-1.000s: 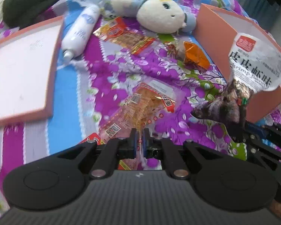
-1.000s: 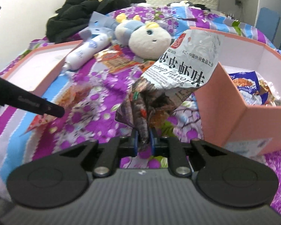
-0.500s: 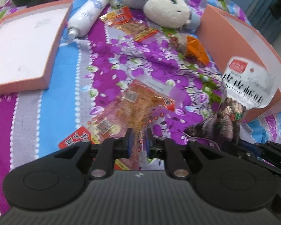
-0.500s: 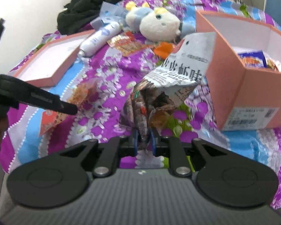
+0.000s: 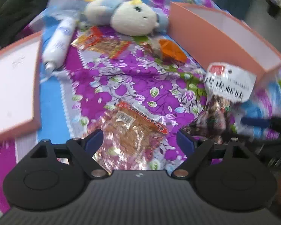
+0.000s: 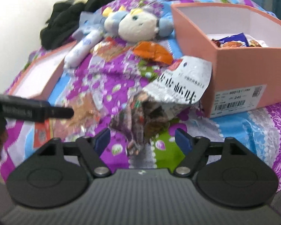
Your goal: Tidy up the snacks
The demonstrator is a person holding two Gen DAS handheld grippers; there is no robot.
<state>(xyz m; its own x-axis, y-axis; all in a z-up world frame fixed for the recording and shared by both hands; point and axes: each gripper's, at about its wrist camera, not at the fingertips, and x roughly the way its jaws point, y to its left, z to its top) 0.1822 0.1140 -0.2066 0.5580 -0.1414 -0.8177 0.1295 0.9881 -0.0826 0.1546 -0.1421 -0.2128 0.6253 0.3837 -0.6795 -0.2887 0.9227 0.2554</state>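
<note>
Your left hand-held gripper (image 5: pixel 139 138) has its jaws spread wide, and the clear packet of orange-brown snacks (image 5: pixel 133 129) lies flat on the bed between its blue fingertips (image 5: pixel 94 140), gripped by neither. Your right hand-held gripper (image 6: pixel 142 138) is spread just as wide; the shrimp-flavour bag (image 6: pixel 166 101), white and printed at the top with a dark crumpled lower part, slumps on the bedspread (image 6: pixel 106 75) between its fingertips, and whether either pad touches it is not clear in the blur.

Take the pink box (image 6: pixel 234 60) as your landmark. The shrimp-flavour bag leans just beside its near corner, outside it, the white top overlapping the box's front wall by the barcode label. Inside the box you can see a blue-wrapped snack (image 6: pixel 232 41) and other packets against the white lining. The orange wrapper (image 6: pixel 153 52) lies on the bedspread just left of the box, and the plush toy (image 6: pixel 138 26) sits beyond that, beside the box's far left corner. A red and orange snack packet (image 5: pixel 103 45) lies further left, then a white tube (image 5: pixel 59 41), then the pink box lid (image 5: pixel 11 86), well apart from the box. Black clothing (image 6: pixel 69 22) is heaped at the far left edge of the bed
</note>
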